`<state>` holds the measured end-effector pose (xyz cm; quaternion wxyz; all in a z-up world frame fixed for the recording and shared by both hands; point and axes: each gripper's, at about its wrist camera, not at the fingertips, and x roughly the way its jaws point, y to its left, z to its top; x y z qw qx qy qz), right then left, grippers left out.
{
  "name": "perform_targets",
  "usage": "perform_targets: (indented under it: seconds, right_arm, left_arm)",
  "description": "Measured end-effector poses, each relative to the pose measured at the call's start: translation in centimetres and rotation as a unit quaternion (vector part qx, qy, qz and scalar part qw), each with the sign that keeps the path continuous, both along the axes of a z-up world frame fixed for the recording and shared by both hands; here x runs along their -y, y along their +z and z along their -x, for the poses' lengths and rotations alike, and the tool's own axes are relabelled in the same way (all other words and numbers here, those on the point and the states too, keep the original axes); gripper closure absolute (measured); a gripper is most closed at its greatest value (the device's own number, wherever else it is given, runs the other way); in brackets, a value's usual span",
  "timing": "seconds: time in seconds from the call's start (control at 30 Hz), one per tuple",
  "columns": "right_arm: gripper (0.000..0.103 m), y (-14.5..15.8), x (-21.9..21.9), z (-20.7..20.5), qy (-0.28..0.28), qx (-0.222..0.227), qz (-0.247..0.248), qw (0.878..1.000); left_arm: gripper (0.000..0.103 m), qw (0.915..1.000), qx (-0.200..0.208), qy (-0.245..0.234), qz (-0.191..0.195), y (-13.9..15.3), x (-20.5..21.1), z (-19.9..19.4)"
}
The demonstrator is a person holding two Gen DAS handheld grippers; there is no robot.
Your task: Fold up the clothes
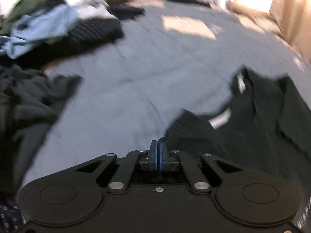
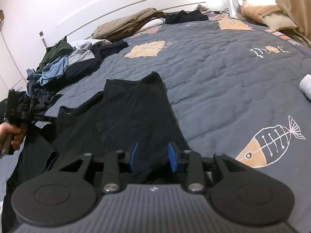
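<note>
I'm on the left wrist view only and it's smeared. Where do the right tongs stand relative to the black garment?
Observer: The right tongs are open, with their pads apart above the black garment and not pinching it.
Operator: Is anything lying on the quilt to the garment's right?
Observer: Yes, a small white object lies at the far right of the quilt, well apart from the garment.
Operator: Any landmark nearer the tongs?
Observer: A fish-skeleton print on the quilt, just to their right.
</note>
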<state>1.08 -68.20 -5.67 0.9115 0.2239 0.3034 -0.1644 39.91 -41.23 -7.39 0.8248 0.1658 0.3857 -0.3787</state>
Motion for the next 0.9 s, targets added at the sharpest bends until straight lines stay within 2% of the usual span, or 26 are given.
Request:
perform_targets:
  seconds: [0.1,0.23,0.3,0.37,0.4,0.47,0.5,0.53,0.6,0.7,0.83,0.9]
  right_arm:
    - [0.070,0.1,0.0,0.1,0.000,0.003,-0.001,1.000]
    - [0.070,0.1,0.0,0.0,0.000,0.003,-0.001,1.000]
    - [0.070,0.1,0.1,0.0,0.001,0.002,-0.002,1.000]
    - [0.070,0.0,0.1,0.0,0.002,0.001,-0.003,1.000]
    - [0.070,0.0,0.1,-0.1,0.002,0.000,-0.003,1.000]
    - [0.070,0.0,0.0,-0.2,0.004,0.000,-0.003,1.000]
    - [0.070,0.0,-0.1,-0.2,0.004,0.000,-0.004,1.000]
    - [0.070,0.0,-0.1,-0.2,0.006,0.000,-0.004,1.000]
    - [0.070,0.1,-0.3,-0.3,0.010,0.000,-0.002,1.000]
    - [0.070,0.1,-0.5,-0.4,0.013,0.000,-0.002,1.000]
    - [0.070,0.1,-0.6,-0.4,0.015,0.000,-0.002,1.000]
    - [0.070,0.2,-0.6,-0.4,0.016,0.002,-0.003,1.000]
  left_arm:
    - [0.101,1.0000,0.007,0.005,0.004,0.9,-0.4,-0.4]
    - [0.100,0.9982,0.055,0.018,-0.013,1.6,-0.2,0.3]
    - [0.101,0.9989,0.039,0.014,-0.020,1.4,-0.1,0.2]
    - [0.097,0.9978,0.038,0.003,-0.055,1.2,0.2,0.4]
    - [0.095,0.9974,0.042,0.009,-0.058,1.4,0.3,0.5]
    - [0.095,0.9979,0.049,0.024,-0.034,2.2,0.3,0.3]
    - [0.090,0.9980,0.052,0.030,-0.020,2.6,0.4,0.1]
    - [0.079,0.9983,0.049,0.031,-0.006,3.0,0.8,0.0]
    - [0.063,0.9988,0.043,0.022,0.009,3.6,2.0,-0.1]
    - [0.058,0.9992,0.039,-0.003,-0.012,2.9,4.8,-0.2]
    - [0.057,0.9963,0.028,-0.040,-0.070,0.0,8.3,0.1]
    - [0.057,0.9943,0.025,-0.037,-0.097,-1.3,9.0,-0.1]
